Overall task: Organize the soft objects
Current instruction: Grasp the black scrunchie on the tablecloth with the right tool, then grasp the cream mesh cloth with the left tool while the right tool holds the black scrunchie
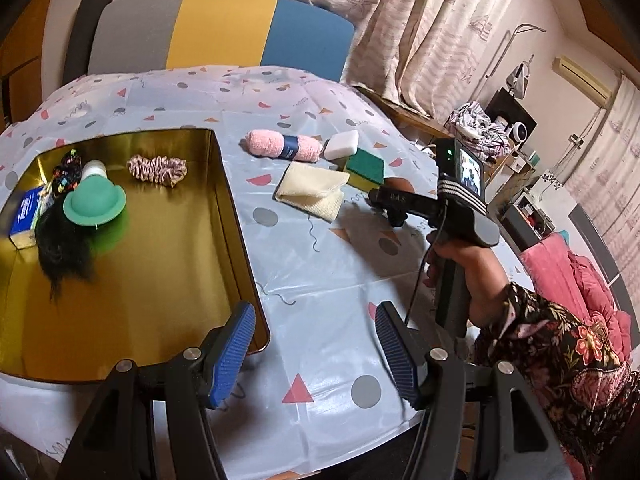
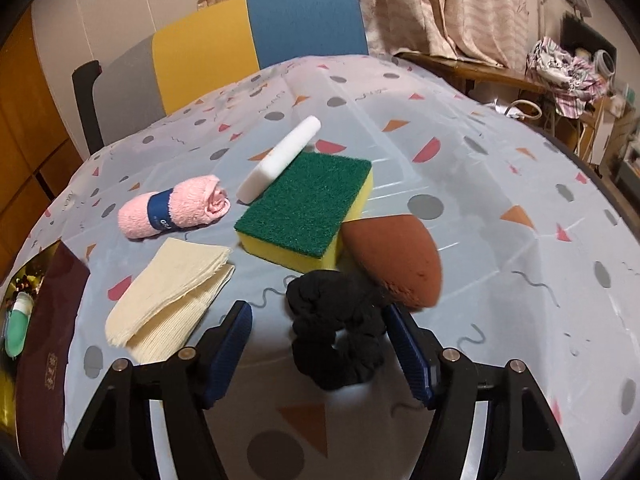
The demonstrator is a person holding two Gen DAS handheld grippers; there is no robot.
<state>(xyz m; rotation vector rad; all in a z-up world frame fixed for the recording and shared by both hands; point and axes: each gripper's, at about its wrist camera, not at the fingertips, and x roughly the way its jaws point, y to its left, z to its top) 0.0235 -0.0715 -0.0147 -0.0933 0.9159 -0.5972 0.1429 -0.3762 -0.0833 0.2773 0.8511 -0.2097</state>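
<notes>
A black scrunchie (image 2: 336,332) lies on the patterned tablecloth between the jaws of my right gripper (image 2: 320,352). The jaws are open; the right pad sits against the scrunchie's edge and the left pad is clear of it. Just beyond lie a brown teardrop sponge (image 2: 394,264), a green-and-yellow scouring sponge (image 2: 308,208), a white sponge (image 2: 280,160), a rolled pink towel (image 2: 172,206) and a folded cream cloth (image 2: 172,300). My left gripper (image 1: 316,356) hangs open and empty beside the near right corner of the gold tin (image 1: 224,184).
The tin holds a pink striped scrunchie (image 1: 157,169), a green hat-shaped item (image 1: 95,204), a black hairpiece (image 1: 64,248), coloured hair ties (image 1: 66,172) and a blue box (image 1: 26,216). A grey, yellow and blue chair (image 1: 220,28) stands behind the table. A person's hand (image 1: 460,256) grips the right tool.
</notes>
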